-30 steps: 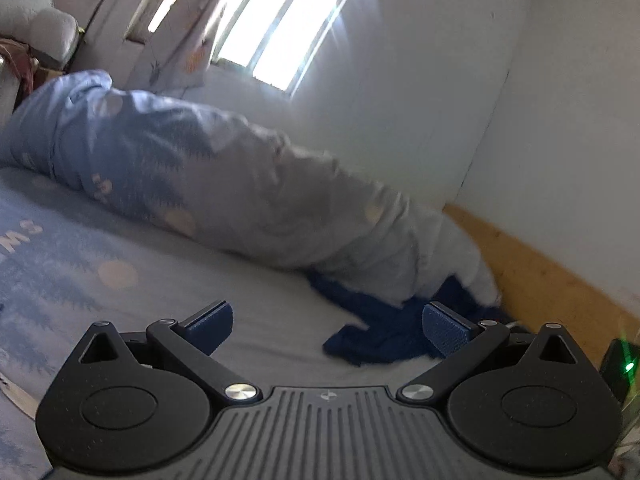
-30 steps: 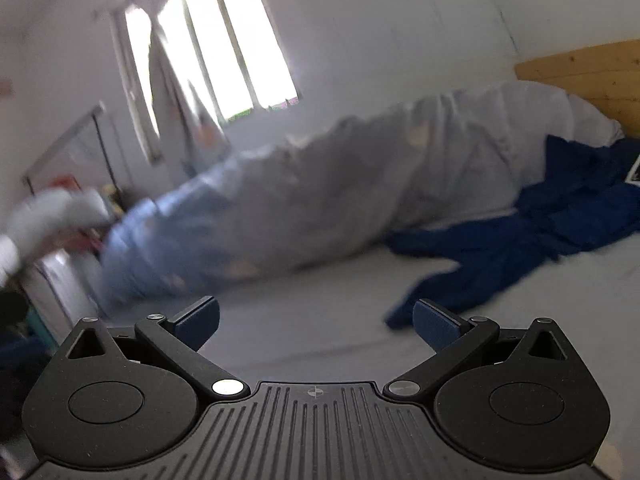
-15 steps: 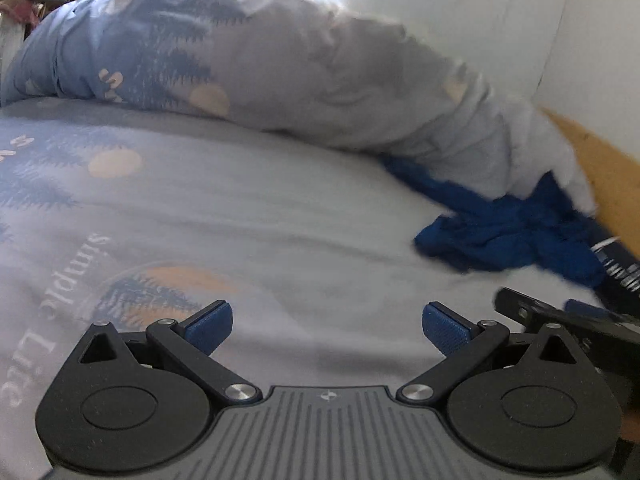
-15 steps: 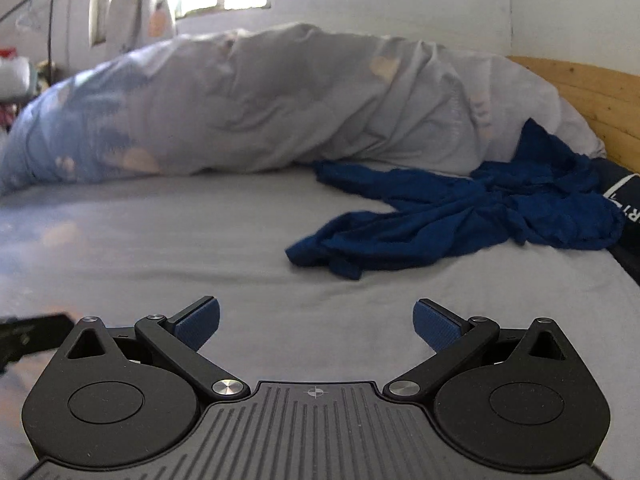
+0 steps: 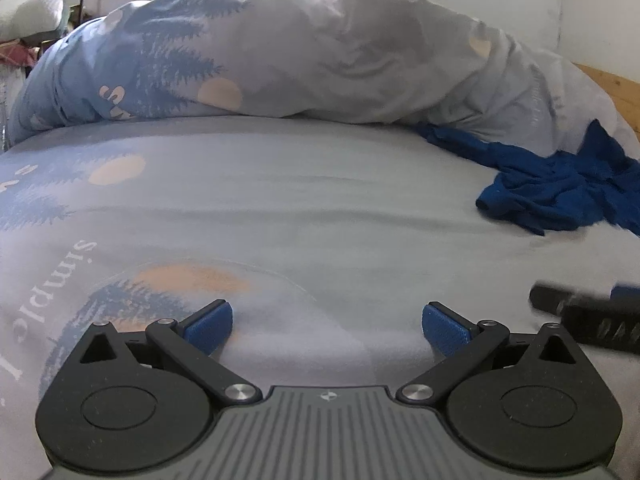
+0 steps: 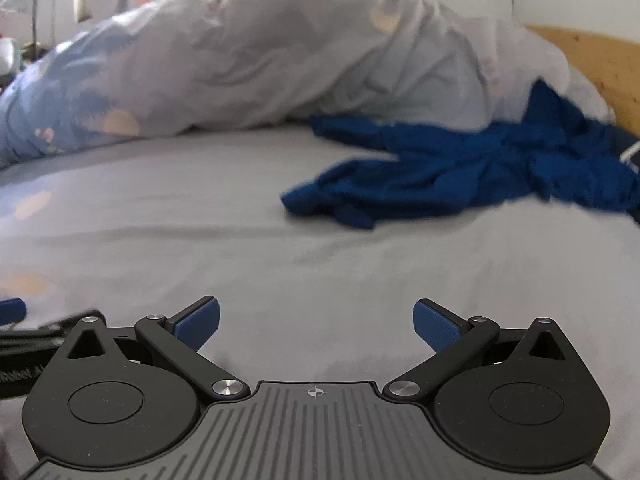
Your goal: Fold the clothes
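1. The bed [image 5: 320,208], spread with a grey sheet printed with trees and pale suns, fills both views; nothing lies on its near half apart from the two tools.
2. A bulky duvet [image 5: 304,52] is heaped along the far edge of the bed, against the wall, with a wooden headboard [image 6: 592,60] showing at the right.
3. The blue garment [image 6: 460,168] lies crumpled at the far right of the bed, its back edge touching the duvet. It is not yet spread or folded. Its long axis seems to run roughly across the view, from a bunched near-left end towards the headboard.
4. The right tool [image 6: 316,322] hovers low over the sheet, fingers spread wide and empty; the garment lies ahead and to its right.
5. The left tool [image 5: 327,326] is likewise wide and empty, low over the sheet. From here the garment sits far off to the right.
6. Judged from both views, the right tool is the nearer, and the garment's bunched left end is the closest part to reach.
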A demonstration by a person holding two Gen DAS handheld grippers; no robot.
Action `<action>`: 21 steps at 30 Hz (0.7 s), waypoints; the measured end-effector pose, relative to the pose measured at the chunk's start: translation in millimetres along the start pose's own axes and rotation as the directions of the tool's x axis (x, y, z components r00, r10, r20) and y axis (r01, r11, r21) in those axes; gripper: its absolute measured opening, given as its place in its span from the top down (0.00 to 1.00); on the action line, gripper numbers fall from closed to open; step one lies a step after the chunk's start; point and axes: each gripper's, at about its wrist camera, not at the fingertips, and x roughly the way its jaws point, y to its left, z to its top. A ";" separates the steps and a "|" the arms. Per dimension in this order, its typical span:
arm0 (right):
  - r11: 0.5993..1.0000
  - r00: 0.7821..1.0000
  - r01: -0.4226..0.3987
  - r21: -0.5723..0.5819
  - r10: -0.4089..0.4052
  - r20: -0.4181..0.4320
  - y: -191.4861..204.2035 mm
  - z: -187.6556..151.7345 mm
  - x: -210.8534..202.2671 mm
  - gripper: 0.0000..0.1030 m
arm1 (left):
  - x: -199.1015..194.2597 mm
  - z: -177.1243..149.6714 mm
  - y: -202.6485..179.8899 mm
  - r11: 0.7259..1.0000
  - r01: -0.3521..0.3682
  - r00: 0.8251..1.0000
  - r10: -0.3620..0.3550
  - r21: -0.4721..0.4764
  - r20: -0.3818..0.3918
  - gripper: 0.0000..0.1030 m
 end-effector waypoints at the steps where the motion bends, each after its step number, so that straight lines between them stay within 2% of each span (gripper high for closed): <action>1: 1.000 1.000 0.004 -0.010 -0.004 -0.009 1.1 -3.0 4.9 0.00 | 1.6 0.3 -2.0 1.000 -0.005 1.000 0.005 0.001 0.003 0.00; 8: 0.999 0.999 -0.035 0.028 0.035 0.001 -9.5 -6.2 15.4 0.00 | 7.4 -4.8 -12.6 0.998 -0.040 0.999 0.040 0.049 0.000 0.00; 21: 1.000 1.000 -0.025 0.011 0.025 -0.011 -10.2 -1.0 18.5 0.00 | 5.7 -7.0 -20.0 0.997 -0.049 0.999 0.050 0.064 -0.002 0.00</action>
